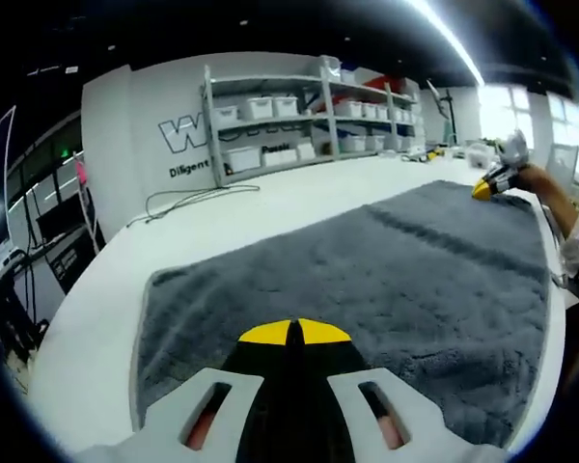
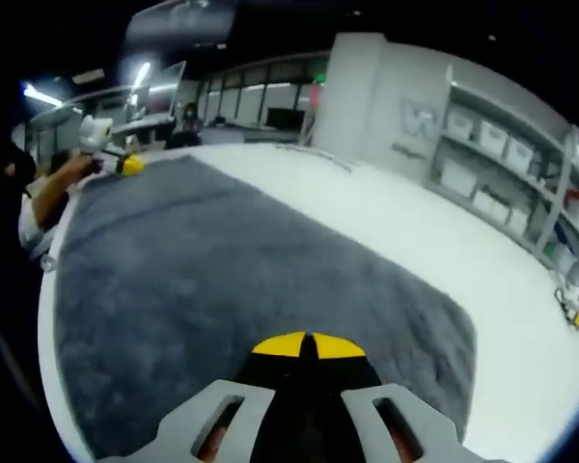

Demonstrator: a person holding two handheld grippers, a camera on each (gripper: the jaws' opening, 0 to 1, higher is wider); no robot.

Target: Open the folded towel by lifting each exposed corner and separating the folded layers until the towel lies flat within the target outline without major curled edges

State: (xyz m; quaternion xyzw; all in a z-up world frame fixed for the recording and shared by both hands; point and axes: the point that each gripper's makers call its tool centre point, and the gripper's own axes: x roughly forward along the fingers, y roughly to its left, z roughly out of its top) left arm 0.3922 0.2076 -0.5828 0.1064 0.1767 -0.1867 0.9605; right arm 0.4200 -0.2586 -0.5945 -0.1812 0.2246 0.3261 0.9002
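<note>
Grey towel [image 1: 367, 289] spread wide over white table [image 1: 299, 193], looks near flat; faint crease band across far part. No target outline discernible. Left gripper [image 1: 294, 333] over one end, yellow-tipped jaws together, apparently pinching towel edge, though hold not clearly visible. Right gripper [image 2: 307, 345] at opposite end, jaws together, likewise. Risk: uneven pull skews towel or drags it off near table edge; sloppy release leaves corners curled.
</note>
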